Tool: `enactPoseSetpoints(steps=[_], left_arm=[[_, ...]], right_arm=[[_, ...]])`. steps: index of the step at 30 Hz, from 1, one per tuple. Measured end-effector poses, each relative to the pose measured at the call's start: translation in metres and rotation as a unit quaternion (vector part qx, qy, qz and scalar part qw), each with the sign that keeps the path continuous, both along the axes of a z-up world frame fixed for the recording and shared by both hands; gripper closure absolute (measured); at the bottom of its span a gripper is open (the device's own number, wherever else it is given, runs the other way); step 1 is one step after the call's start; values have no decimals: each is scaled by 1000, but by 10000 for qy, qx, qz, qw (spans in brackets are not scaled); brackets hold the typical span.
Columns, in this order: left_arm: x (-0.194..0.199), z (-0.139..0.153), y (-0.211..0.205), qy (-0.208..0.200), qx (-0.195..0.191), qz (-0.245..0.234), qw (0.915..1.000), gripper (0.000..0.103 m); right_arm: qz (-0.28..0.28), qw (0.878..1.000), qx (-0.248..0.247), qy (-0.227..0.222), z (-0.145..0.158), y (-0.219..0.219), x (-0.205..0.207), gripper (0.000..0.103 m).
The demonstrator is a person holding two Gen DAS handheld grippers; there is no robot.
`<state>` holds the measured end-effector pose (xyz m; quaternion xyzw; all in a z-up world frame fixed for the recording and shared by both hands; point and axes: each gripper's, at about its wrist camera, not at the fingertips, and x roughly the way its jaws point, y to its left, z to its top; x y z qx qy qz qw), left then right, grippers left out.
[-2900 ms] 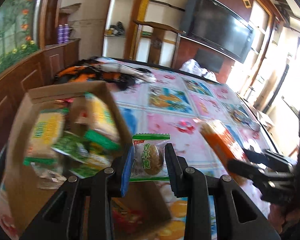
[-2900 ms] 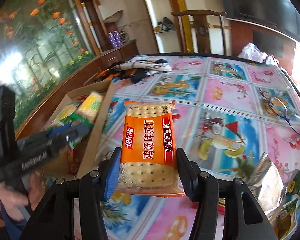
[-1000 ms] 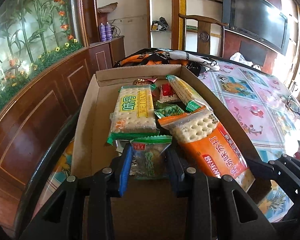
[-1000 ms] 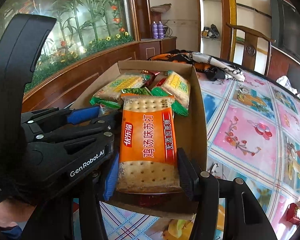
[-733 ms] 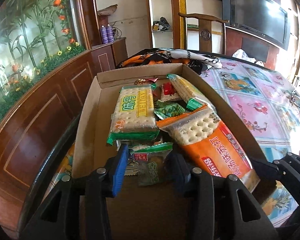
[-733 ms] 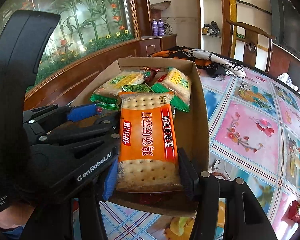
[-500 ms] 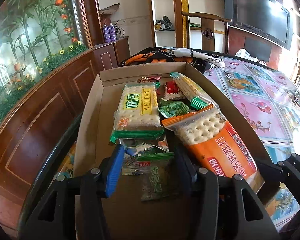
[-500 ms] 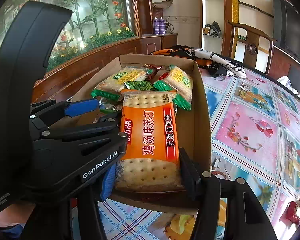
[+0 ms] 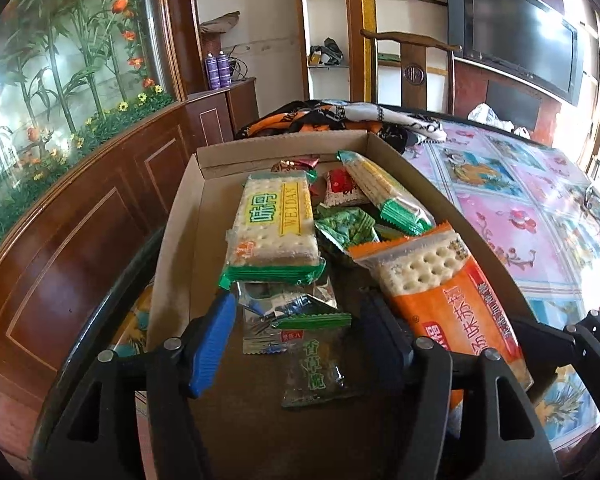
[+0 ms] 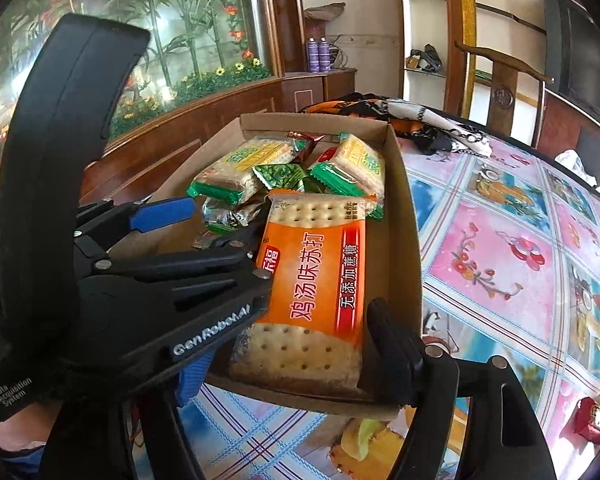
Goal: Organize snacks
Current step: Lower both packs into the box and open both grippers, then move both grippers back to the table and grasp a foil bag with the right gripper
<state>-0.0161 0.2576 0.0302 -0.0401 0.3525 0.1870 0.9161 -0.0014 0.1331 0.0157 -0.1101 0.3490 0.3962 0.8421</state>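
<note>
A cardboard box (image 9: 180, 216) holds several snack packets. My left gripper (image 9: 300, 336) is open over the box's near end. A small clear packet with a green top (image 9: 316, 364) lies loose on the box floor between its fingers. My right gripper (image 10: 292, 360) is shut on an orange cracker pack (image 10: 312, 280) and holds it over the box's (image 10: 404, 208) near right side. The orange pack also shows in the left wrist view (image 9: 444, 300). The left gripper also shows in the right wrist view (image 10: 188, 220).
A green and yellow WEIDAN cracker pack (image 9: 276, 224) and a second one (image 9: 384, 196) lie in the box with small green and red packets. A patterned tablecloth (image 10: 500, 248) lies to the right. Clothes (image 9: 340, 116) are heaped behind the box. A red packet (image 10: 588, 420) lies at the right.
My left gripper has opened and let go of the small green-topped packet, which now lies on the box floor. My right gripper still holds the orange pack over the box.
</note>
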Motion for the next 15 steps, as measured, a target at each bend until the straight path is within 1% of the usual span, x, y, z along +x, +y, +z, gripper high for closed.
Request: enactPoseSetpoints(steps=[3,5,7,10,12,13,14,15], left_arm=[[-4,5,-1,-205,-47,-7,9998,32],[-7,8,0,-338,-97,-6,9994,31],[-8,10,1,-365,-151,6,9992,29],[-8,15,0,-403,10,147,9991,23],[-10,18,0,-494,27,158,9987,20],[-11,20,-1,-530,86,198,9984,15],[-13,23,-3,-563,231,270,9978,12],[-15,25,-6,-607,376,326,9969,7]], right_arm=[[-28,9999,100,-43,3,-6,-2,26],[-91,9998,102,-130,4,-10,-2,25],[-64,9998,158,-122,5,-14,-1,25],[-88,9994,290,-150,8,-20,-1,25],[-33,9994,253,-213,9,-21,-4,22],[13,9995,206,-255,9,-20,-5,21],[56,9993,82,-364,11,-19,-7,21],[49,9990,20,-454,12,-20,-9,21]])
